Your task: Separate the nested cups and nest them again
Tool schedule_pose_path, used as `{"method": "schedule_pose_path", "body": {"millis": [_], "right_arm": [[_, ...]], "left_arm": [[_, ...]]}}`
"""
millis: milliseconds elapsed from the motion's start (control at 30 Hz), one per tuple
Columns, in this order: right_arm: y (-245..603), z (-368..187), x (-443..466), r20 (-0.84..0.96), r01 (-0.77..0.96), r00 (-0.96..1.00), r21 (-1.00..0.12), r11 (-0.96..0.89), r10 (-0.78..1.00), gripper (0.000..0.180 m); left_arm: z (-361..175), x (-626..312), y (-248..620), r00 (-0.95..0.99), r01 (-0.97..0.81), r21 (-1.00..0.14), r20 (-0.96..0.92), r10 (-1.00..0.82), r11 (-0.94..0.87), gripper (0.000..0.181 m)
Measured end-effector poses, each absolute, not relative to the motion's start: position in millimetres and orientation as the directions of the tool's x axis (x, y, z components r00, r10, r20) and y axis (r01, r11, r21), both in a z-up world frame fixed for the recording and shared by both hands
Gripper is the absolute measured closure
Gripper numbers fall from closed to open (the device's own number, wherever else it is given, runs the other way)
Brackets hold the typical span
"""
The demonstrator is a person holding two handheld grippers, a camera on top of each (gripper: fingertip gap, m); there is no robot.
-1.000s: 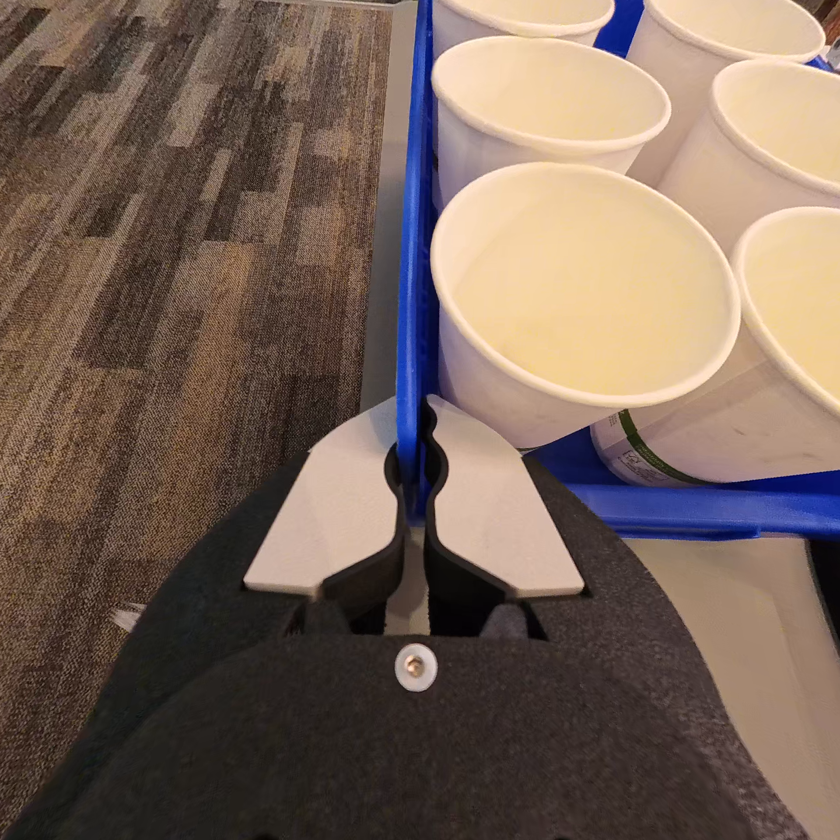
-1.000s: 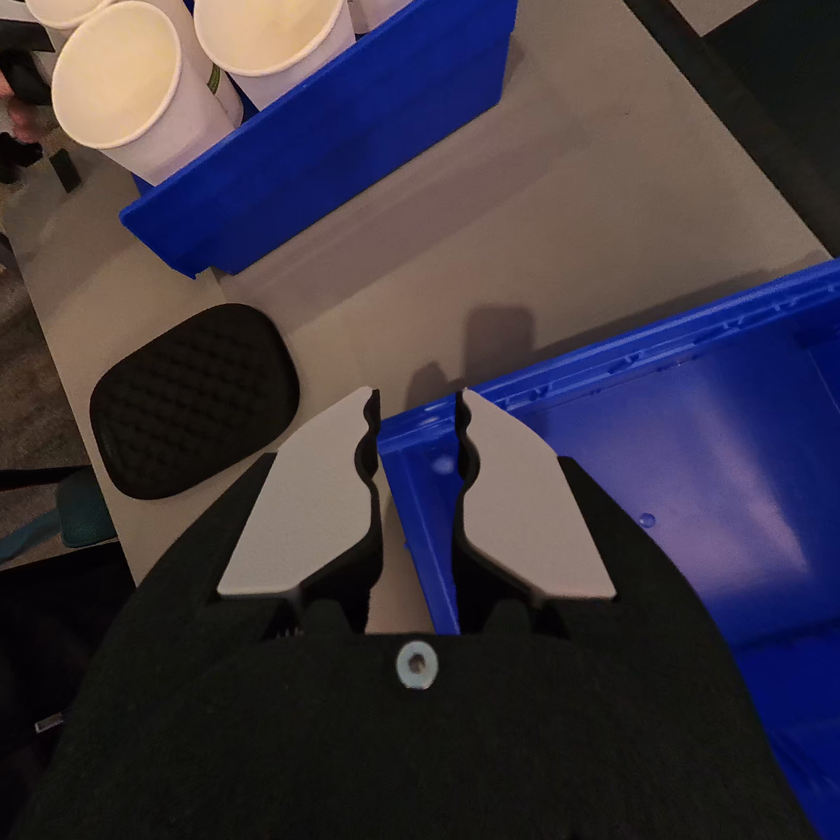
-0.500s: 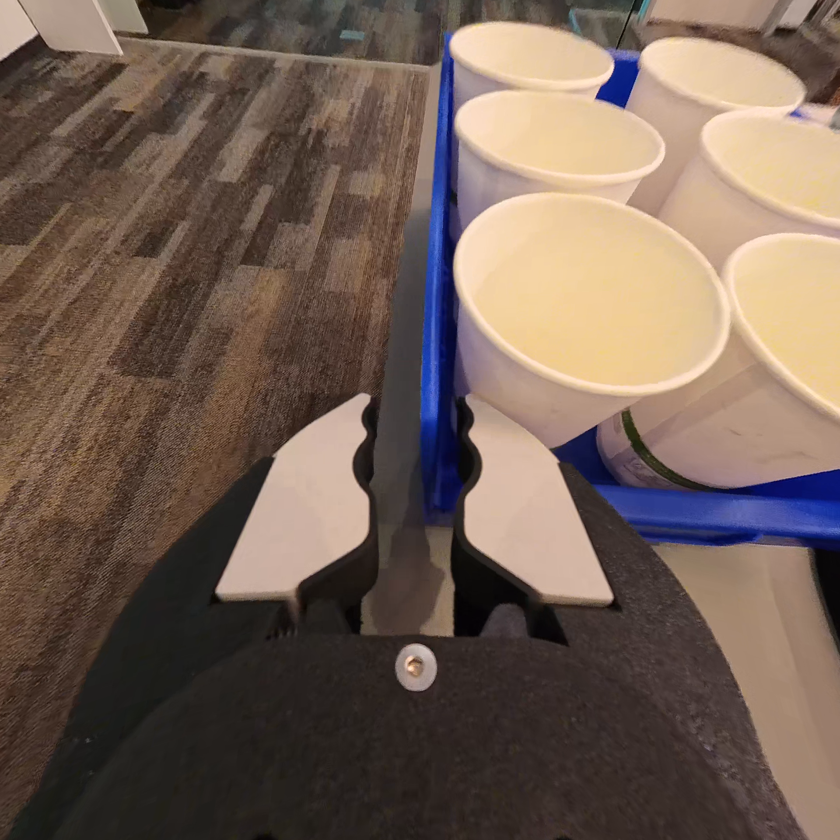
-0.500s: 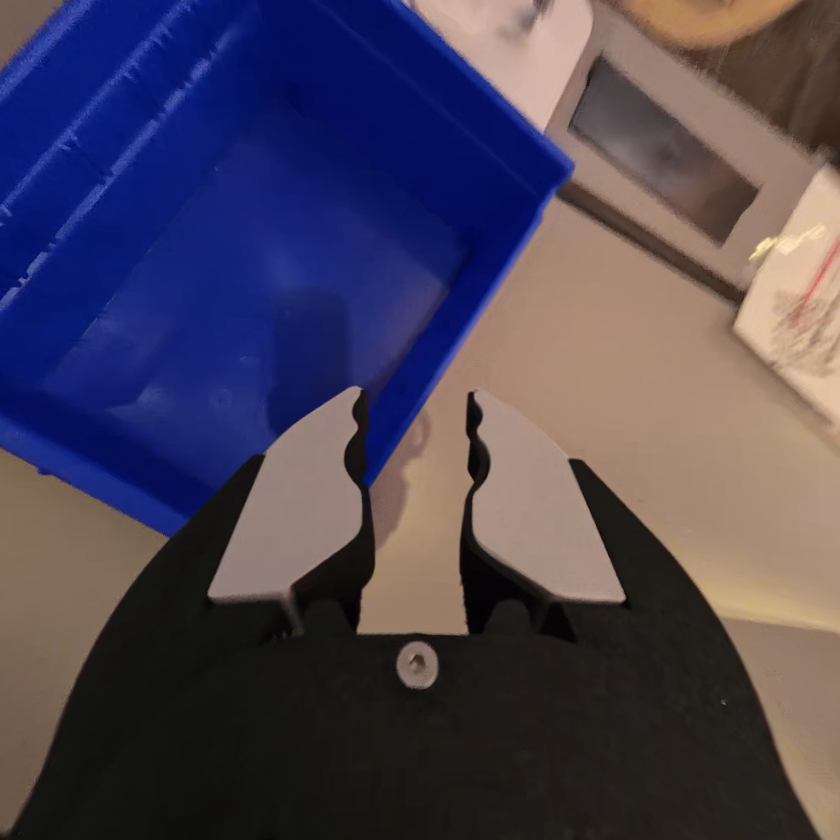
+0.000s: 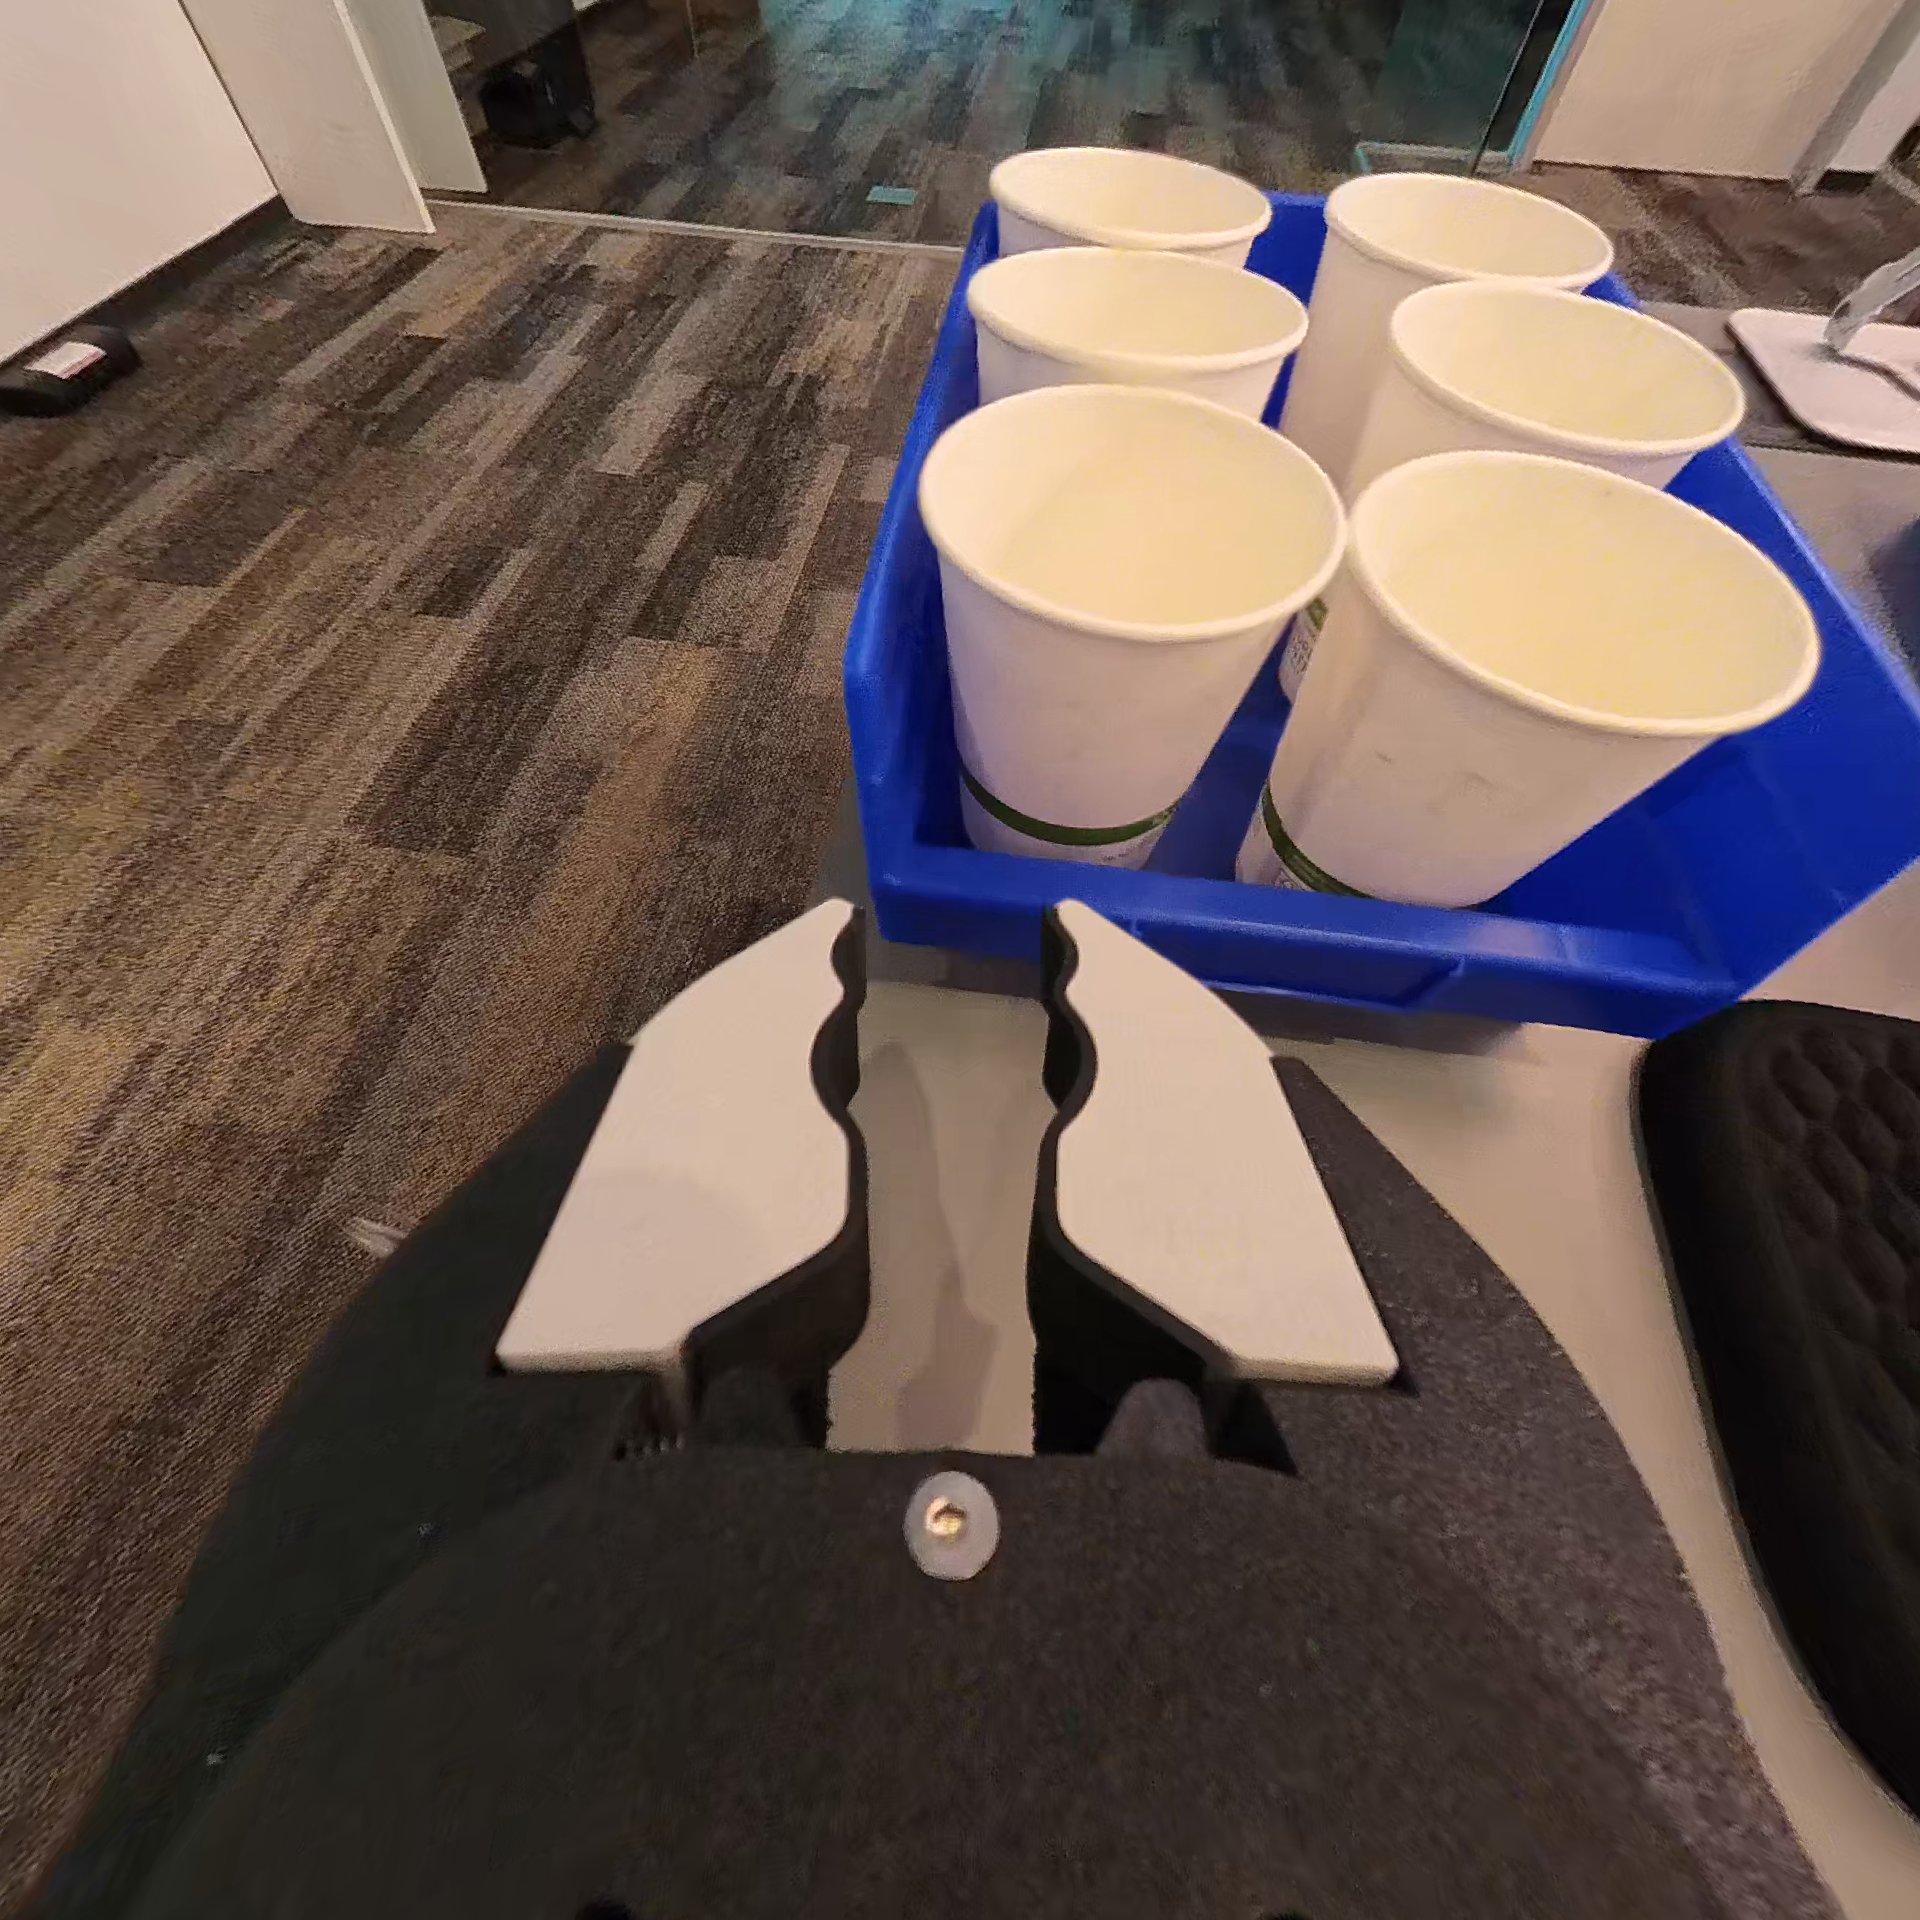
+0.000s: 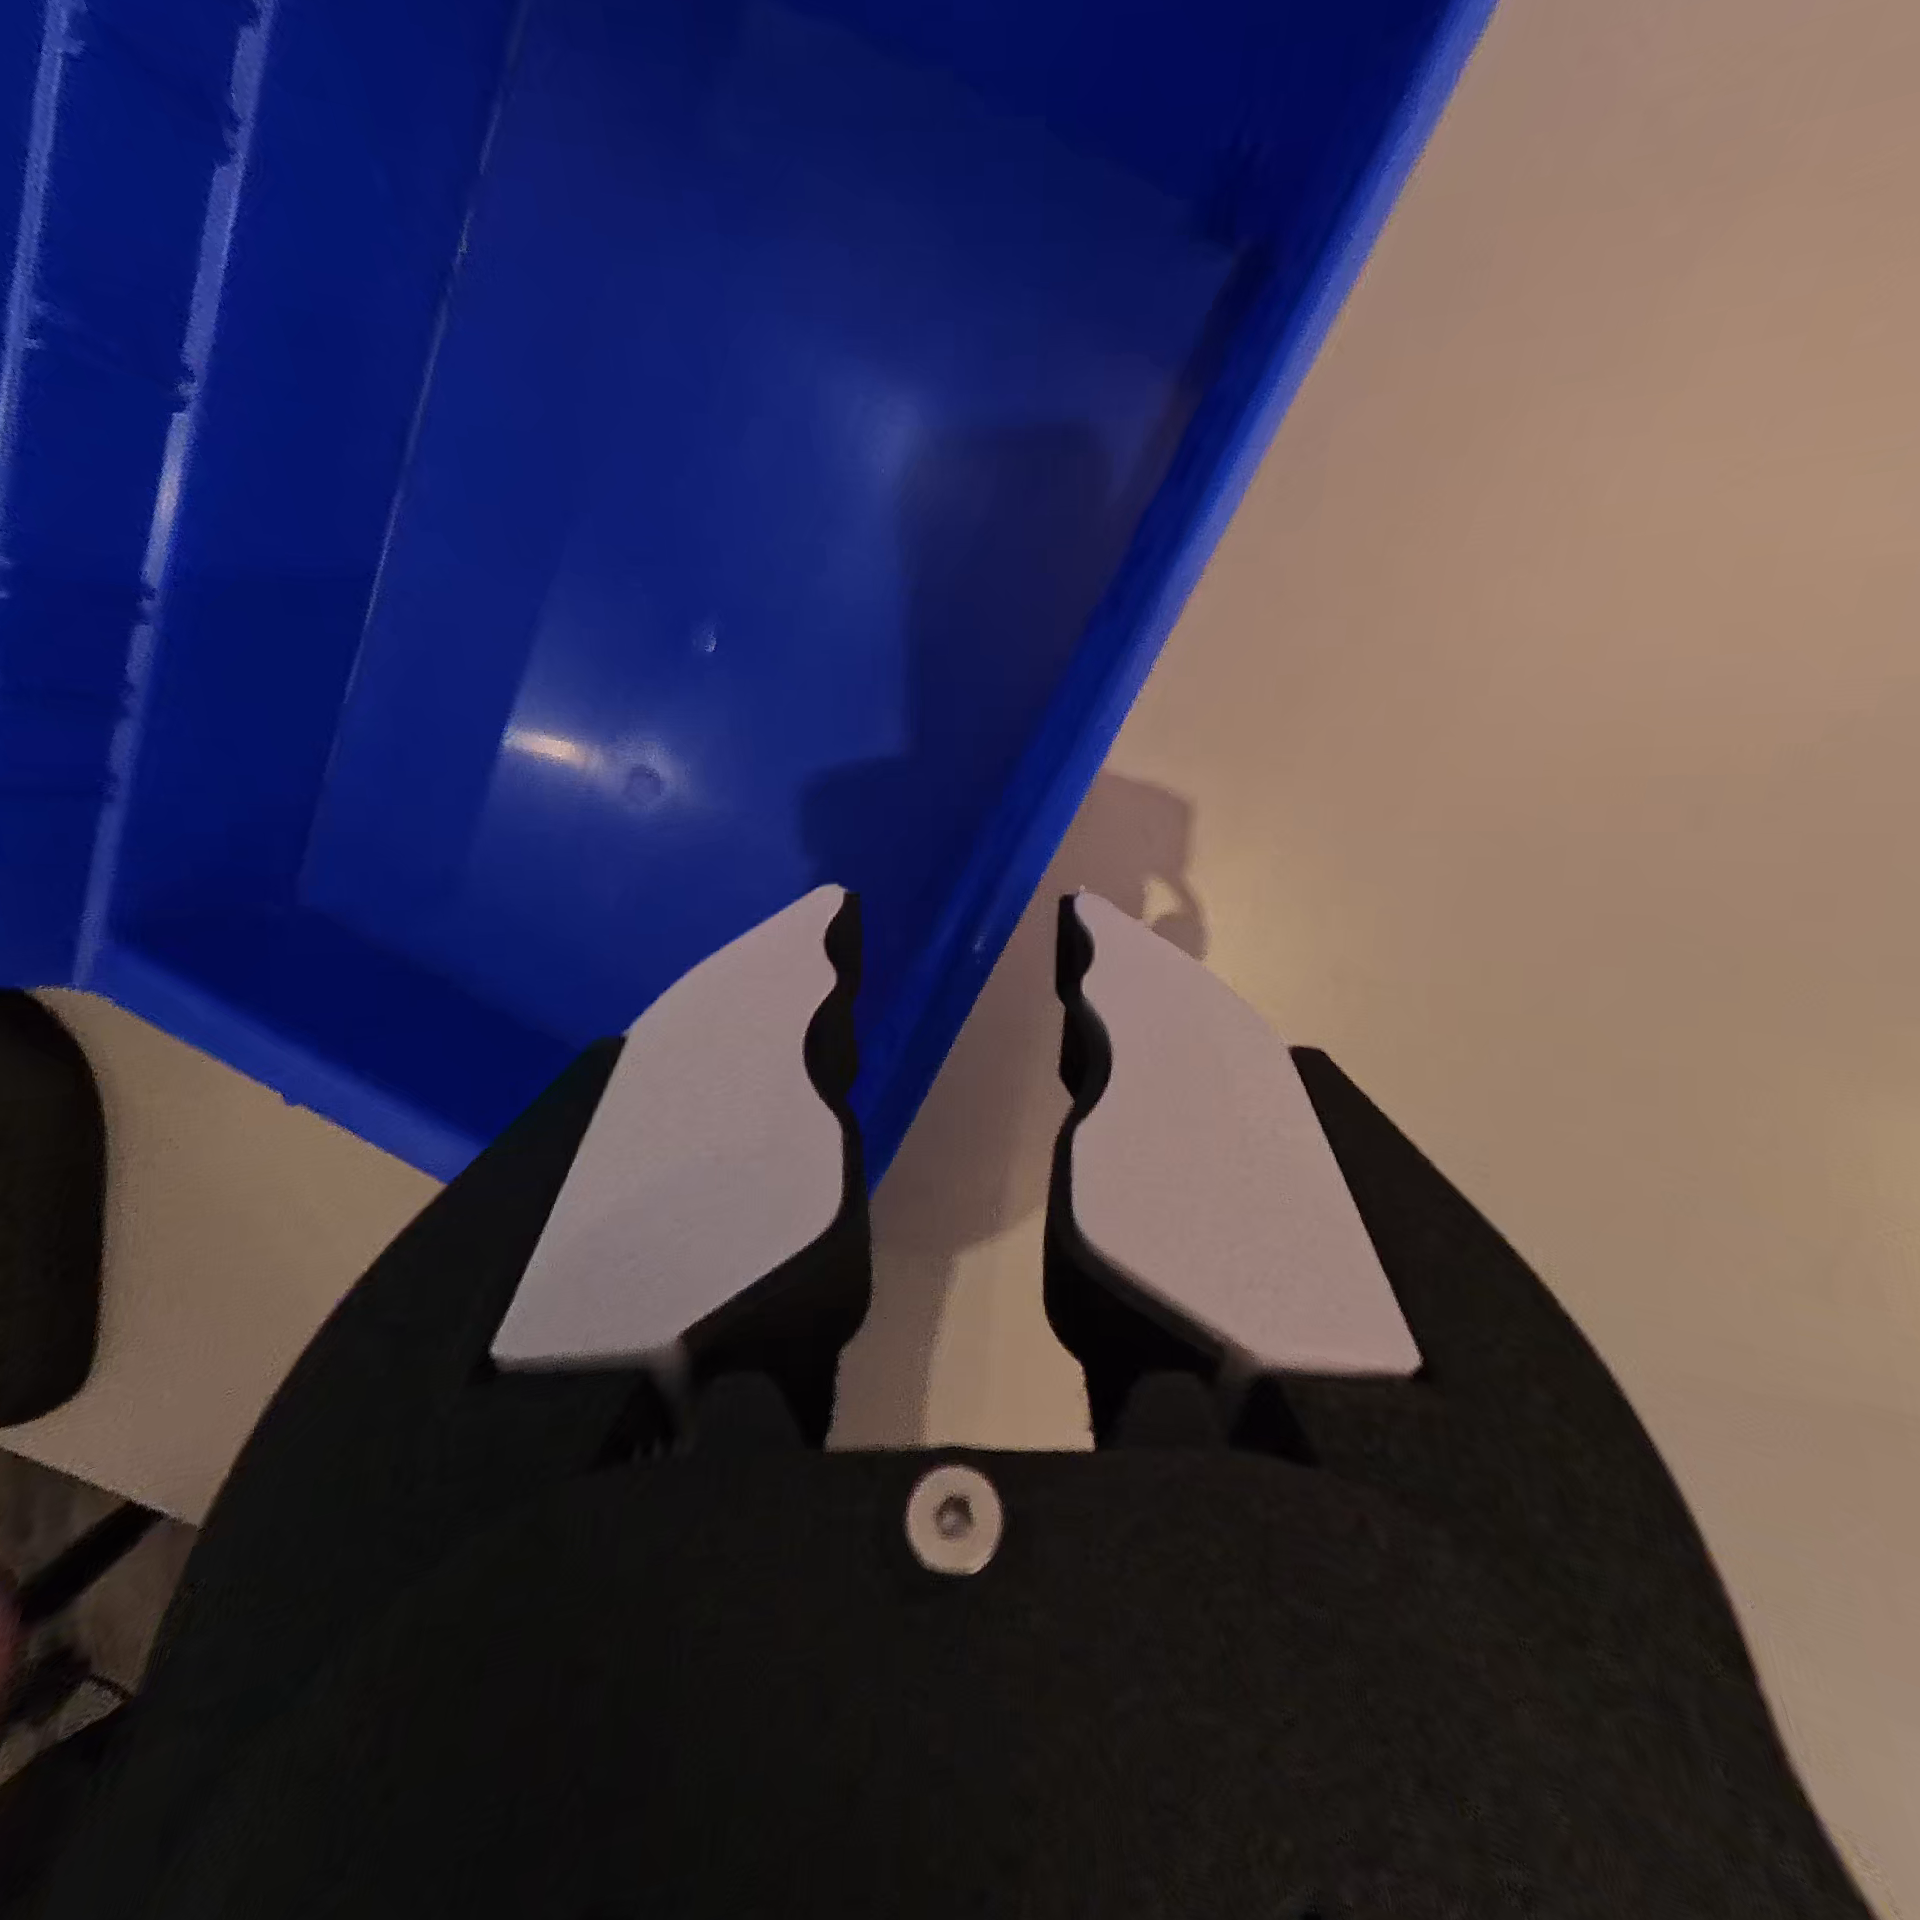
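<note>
In the left wrist view, several white paper cups stand in a blue bin [image 5: 1226, 930]; the nearest two are a left cup [image 5: 1117, 623] and a right cup [image 5: 1538, 686], each with a green band near the base. My left gripper [image 5: 951, 914] is open and empty, just short of the bin's near wall. In the right wrist view, a second blue bin [image 6: 644, 499] holds nothing. My right gripper [image 6: 961, 909] is open and empty above that bin's right wall, which runs between its fingers without touching them.
A black textured pad [image 5: 1797, 1299] lies on the grey table [image 5: 1475, 1081] to the right of my left gripper. The table's left edge drops to a striped carpet floor [image 5: 364, 675]. A grey stand base [image 5: 1849, 374] sits behind the cup bin.
My left gripper let go of the cup bin's wall, opened and pulled back. My right gripper swung over the empty bin to its right wall and stayed open.
</note>
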State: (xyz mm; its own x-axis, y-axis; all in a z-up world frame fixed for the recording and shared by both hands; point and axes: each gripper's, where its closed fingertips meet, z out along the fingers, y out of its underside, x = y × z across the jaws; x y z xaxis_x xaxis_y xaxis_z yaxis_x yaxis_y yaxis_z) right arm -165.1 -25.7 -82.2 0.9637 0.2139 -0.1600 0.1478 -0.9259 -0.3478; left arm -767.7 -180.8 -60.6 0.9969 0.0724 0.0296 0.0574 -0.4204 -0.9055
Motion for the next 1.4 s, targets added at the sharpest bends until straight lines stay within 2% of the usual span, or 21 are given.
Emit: {"method": "schedule_pose_path", "body": {"millis": [133, 200, 233, 333, 667, 1000, 1133, 1400], "right_arm": [[-33, -104, -164, -0.145, 0.146, 0.973, -0.212, -0.966, 0.179, 0.142], [-36, -113, -172, -0.189, 0.157, 0.964, -0.159, -0.975, 0.186, 0.161], [-35, -115, -170, -0.175, 0.155, 0.968, -0.15, -0.976, 0.181, 0.164], [-31, -116, -160, -0.135, 0.166, 0.973, -0.155, -0.974, 0.188, 0.171], [-14, -116, -102, -0.211, 0.186, 0.951, -0.186, -0.965, 0.224, 0.175], [-18, -117, 11, -0.219, 0.189, 0.948, -0.188, -0.964, 0.229, 0.176], [-22, -118, 62, -0.227, 0.148, 0.954, -0.204, -0.968, 0.194, 0.175], [-49, -119, 172, -0.23, 0.067, 0.967, -0.189, -0.98, 0.111, 0.175]], "left_arm": [[-57, -751, -182, 0.998, 0.037, -0.904, 0.011, 0.062, -0.426, 0.151], [-55, -745, -179, 0.998, 0.027, -0.906, -0.002, 0.067, -0.423, 0.151], [-55, -741, -178, 0.998, 0.024, -0.904, -0.005, 0.066, -0.427, 0.151], [-55, -729, -176, 0.999, 0.025, -0.897, 0.004, 0.049, -0.441, 0.151], [-53, -686, -175, 0.998, -0.053, -0.888, -0.059, 0.0, -0.457, 0.153], [-36, -650, -177, 0.987, -0.151, -0.877, -0.158, -0.022, -0.456, 0.153], [-34, -636, -173, 0.99, -0.137, -0.884, -0.138, -0.03, -0.447, 0.158], [-21, -615, -172, 0.996, -0.088, -0.893, -0.088, -0.019, -0.441, 0.155]]}}
